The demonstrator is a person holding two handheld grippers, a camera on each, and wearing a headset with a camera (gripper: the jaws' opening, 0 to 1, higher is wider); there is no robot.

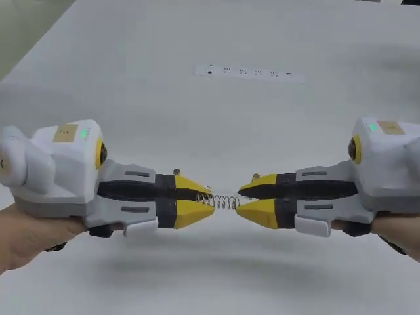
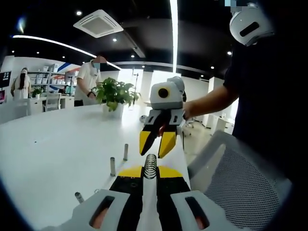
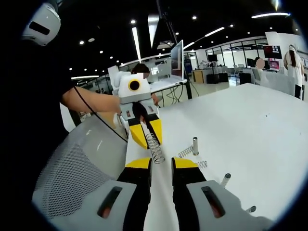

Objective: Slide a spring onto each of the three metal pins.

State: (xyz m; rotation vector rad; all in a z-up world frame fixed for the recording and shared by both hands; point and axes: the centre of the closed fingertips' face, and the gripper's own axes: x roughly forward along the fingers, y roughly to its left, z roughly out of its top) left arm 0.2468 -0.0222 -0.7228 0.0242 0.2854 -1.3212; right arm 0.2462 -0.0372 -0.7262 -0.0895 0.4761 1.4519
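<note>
Gripping the spring (image 1: pixel 225 202) in your closed left tool (image 1: pixel 212 202), hold it level and bring your open right tool (image 1: pixel 239 199) around its free end.

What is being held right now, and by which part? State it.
The left gripper holds a spring by one end, its jaws shut on it. The right gripper, jaws open, holds nothing.
</note>
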